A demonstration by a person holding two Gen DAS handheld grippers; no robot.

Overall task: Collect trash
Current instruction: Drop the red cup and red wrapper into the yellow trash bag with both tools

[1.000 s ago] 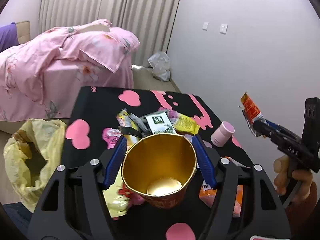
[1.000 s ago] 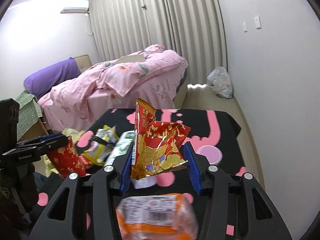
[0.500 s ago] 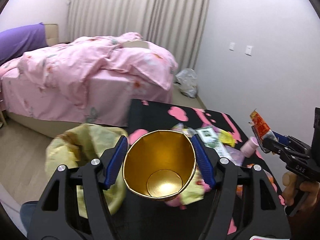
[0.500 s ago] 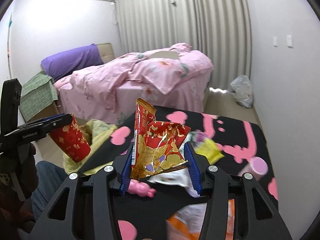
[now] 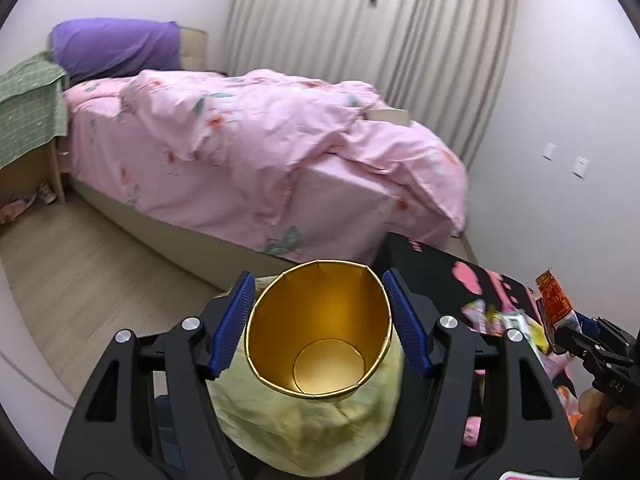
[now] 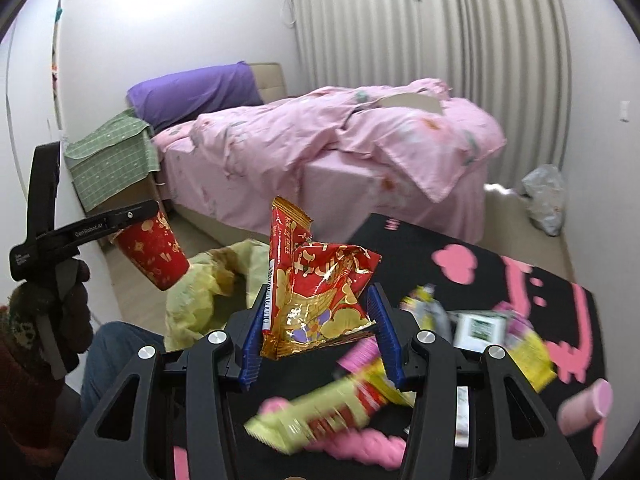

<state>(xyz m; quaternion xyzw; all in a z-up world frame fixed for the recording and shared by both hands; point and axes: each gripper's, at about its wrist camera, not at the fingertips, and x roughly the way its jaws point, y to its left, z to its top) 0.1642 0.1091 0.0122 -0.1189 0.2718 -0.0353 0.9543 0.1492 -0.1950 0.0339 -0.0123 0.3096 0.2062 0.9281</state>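
Observation:
My left gripper (image 5: pixel 320 320) is shut on a paper cup (image 5: pixel 320 328), gold inside and red outside, and holds it above the open yellow trash bag (image 5: pixel 312 428). In the right wrist view the cup (image 6: pixel 154 252) hangs at the left over the bag (image 6: pixel 204 292). My right gripper (image 6: pixel 316 332) is shut on a red and gold snack wrapper (image 6: pixel 316 292), held above the black table. The wrapper also shows at the right edge of the left wrist view (image 5: pixel 554 304).
The black table with pink shapes (image 6: pixel 472 252) carries several wrappers (image 6: pixel 524 352), a white packet (image 6: pixel 480 328) and a pink cup on its side (image 6: pixel 588 404). A pink-covered bed (image 5: pixel 260 152) stands behind. A plastic bag (image 6: pixel 546 196) lies on the floor by the curtain.
Both grippers have swung left, away from the table. The cup now hangs over the yellow trash bag instead of over the table. The wrapper stays in my right gripper.

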